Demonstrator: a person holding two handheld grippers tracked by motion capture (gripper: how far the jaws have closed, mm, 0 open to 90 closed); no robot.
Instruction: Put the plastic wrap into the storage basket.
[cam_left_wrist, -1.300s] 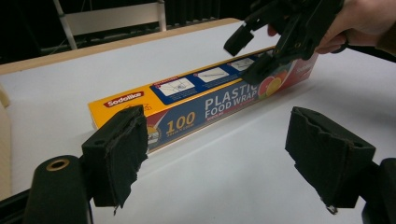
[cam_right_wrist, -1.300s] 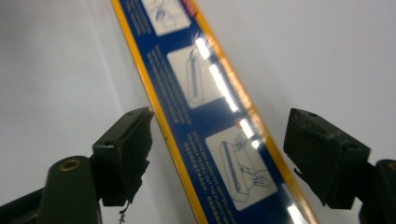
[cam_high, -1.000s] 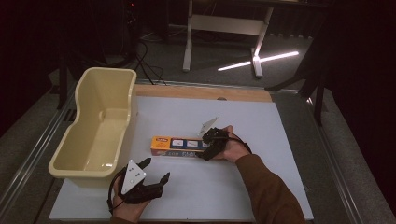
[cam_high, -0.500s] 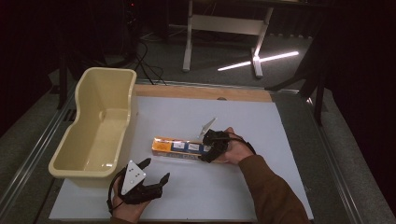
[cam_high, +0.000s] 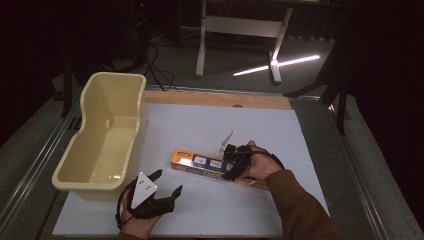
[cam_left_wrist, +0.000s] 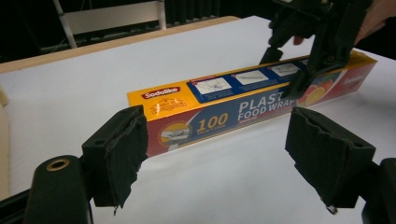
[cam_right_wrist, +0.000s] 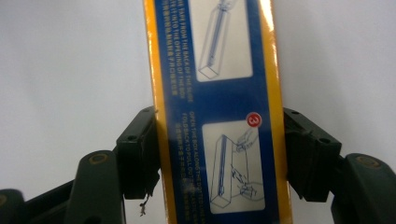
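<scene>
High view is showing a long orange-and-blue food wrap box (cam_high: 210, 167) lying on the white table (cam_high: 200, 125) at lower centre of the frame. Right gripper (cam_high: 234, 162) is straddling the box's right half, its jaws pressing against both long sides in the right gripper view, where the box (cam_right_wrist: 219, 112) is running up the middle. Left gripper (cam_high: 162, 187) is sitting at lower left with jaws spread, clasping nothing. A cream tub (cam_high: 80, 175) is standing at the left edge.

Brown sleeve (cam_high: 300, 210); black claws with grey 3-cornered plate (cam_high: 142, 189)
</scene>
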